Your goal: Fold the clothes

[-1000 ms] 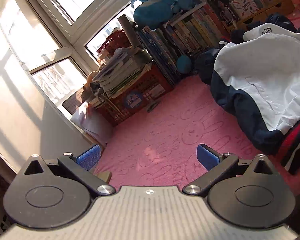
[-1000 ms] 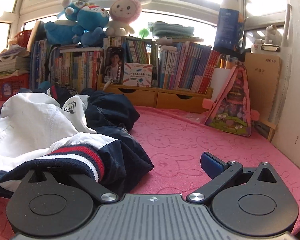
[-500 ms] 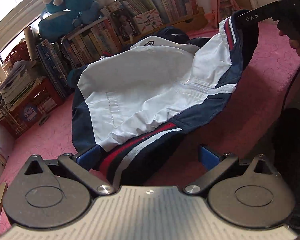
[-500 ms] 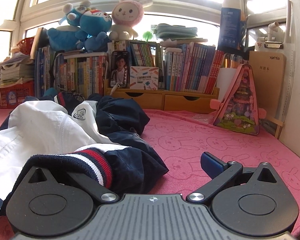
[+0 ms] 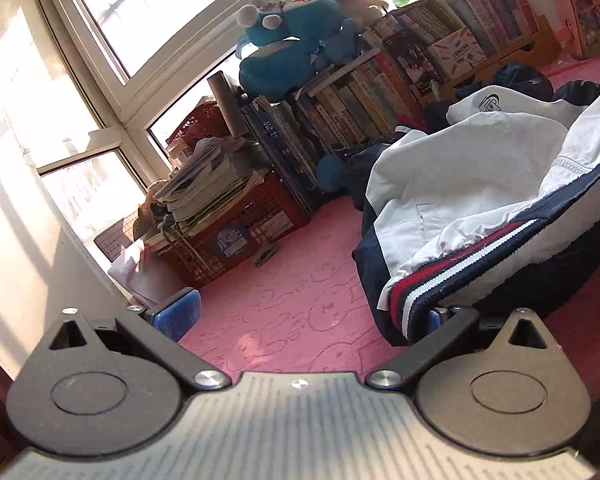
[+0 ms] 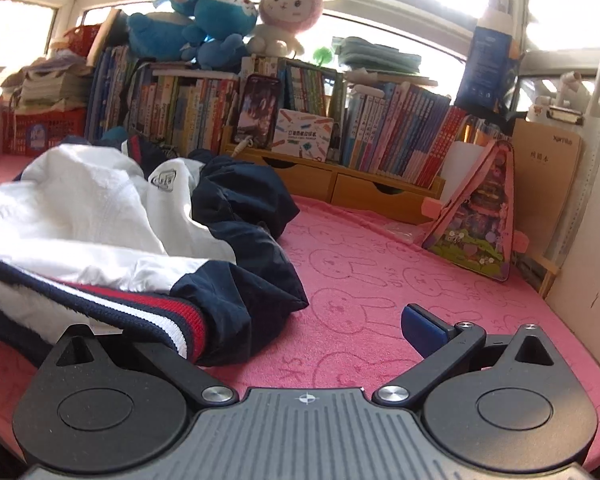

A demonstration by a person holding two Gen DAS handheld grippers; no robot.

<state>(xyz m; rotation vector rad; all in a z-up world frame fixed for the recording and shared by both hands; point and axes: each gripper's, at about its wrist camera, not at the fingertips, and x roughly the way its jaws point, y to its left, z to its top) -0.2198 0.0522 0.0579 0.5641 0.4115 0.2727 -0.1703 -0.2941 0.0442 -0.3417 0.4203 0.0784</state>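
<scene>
A white and navy jacket (image 5: 480, 184) with a red and white striped hem lies crumpled on the pink bunny-print mat (image 5: 292, 280). My left gripper (image 5: 305, 316) is open wide just above the mat. Its left pad (image 5: 176, 314) is bare, and the jacket's striped hem lies over its right finger. In the right wrist view the same jacket (image 6: 80, 208) fills the left side. My right gripper (image 6: 296, 332) is open wide too. The striped hem covers its left finger, while its right pad (image 6: 420, 332) hangs free over the mat (image 6: 380, 280).
Books on a low wooden shelf (image 6: 340, 184) line the back, with plush toys (image 6: 220, 12) on top. A red crate (image 5: 236, 232) stacked with papers stands at the left by the window. A pink triangular case (image 6: 484, 224) leans at the right, near a wall.
The left wrist view swung from the crate toward the jacket and back left; the striped hem now rests on its right finger. The right gripper moved slightly, hem still over its left finger.
</scene>
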